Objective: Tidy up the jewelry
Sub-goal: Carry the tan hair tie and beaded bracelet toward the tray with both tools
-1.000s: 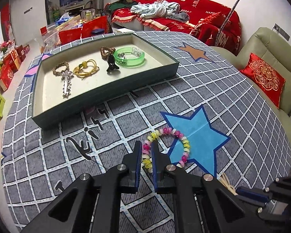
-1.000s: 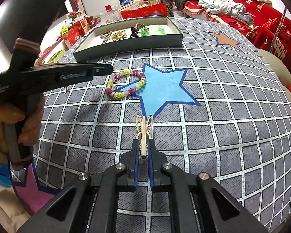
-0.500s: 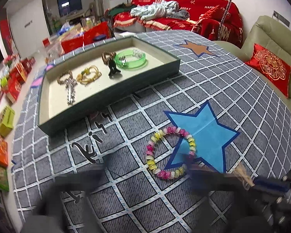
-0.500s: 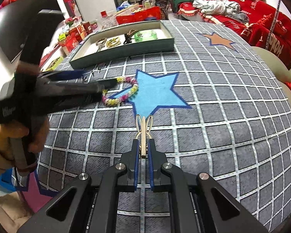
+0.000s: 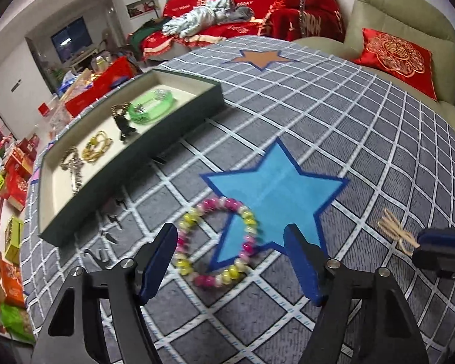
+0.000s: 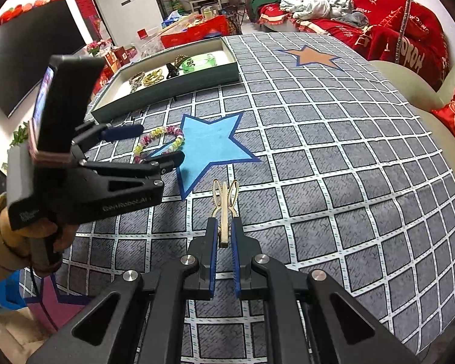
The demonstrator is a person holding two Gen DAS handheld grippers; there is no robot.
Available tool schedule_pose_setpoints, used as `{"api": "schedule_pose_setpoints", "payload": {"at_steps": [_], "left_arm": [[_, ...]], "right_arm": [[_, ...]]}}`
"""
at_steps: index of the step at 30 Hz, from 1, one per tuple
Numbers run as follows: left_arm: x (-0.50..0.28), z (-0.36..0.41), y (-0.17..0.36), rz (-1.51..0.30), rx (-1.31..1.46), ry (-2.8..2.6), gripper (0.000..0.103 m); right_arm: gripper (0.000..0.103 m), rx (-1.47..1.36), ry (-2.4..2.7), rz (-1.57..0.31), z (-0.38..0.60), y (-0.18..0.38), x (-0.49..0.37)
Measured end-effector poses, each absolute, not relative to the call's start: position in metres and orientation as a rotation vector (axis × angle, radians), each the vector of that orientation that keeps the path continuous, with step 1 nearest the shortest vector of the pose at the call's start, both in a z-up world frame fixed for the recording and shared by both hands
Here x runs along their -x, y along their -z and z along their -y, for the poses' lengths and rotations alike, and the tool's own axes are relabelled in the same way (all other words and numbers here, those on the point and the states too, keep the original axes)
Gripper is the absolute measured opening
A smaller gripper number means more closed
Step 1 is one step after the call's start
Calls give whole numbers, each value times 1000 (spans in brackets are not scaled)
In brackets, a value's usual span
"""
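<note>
The tray (image 5: 179,124) lies at eleven o'clock from the left gripper (image 5: 232,261), whose jaws have just been closing but stand wide around the bead bracelet (image 5: 218,239), untouched at twelve o'clock, half on the blue star (image 5: 276,182). The right gripper (image 6: 224,236), farther off, pinches a gold hair clip (image 6: 224,203) pointing to twelve.

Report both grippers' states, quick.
Left gripper: open, jaws just closing in around the bead bracelet, not gripping.
Right gripper: shut on the gold hair clip.
</note>
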State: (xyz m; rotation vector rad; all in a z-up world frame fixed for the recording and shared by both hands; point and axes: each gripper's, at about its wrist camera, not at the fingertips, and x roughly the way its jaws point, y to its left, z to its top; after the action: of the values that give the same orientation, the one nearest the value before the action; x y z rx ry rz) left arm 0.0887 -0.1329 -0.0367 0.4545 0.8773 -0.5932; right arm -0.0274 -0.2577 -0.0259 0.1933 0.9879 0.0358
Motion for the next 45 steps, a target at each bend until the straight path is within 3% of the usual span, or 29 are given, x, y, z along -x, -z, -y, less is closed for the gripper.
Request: {"api": "schedule_pose_setpoints", "payload": {"at_steps": [1, 3, 5, 7, 27, 45], "left_arm": [[-89, 134, 39, -893, -456, 599, 72], [-90, 133, 41, -911, -432, 608, 71], [-93, 131, 41, -941, -400, 631, 61], [-94, 130, 42, -956, -380, 656, 26], [-112, 78, -10, -887, -158, 626, 26], [-200, 28, -34, -824, -97, 458, 26]], "right_arm": [[9, -196, -35, -986, 258, 26, 27], [9, -201, -36, -985, 259, 26, 27], [9, -201, -36, -984, 259, 26, 26], [9, -207, -37, -983, 260, 26, 25], [9, -231, -86, -945, 254, 1, -15], [9, -229, -179, -905, 240, -38, -150]]}}
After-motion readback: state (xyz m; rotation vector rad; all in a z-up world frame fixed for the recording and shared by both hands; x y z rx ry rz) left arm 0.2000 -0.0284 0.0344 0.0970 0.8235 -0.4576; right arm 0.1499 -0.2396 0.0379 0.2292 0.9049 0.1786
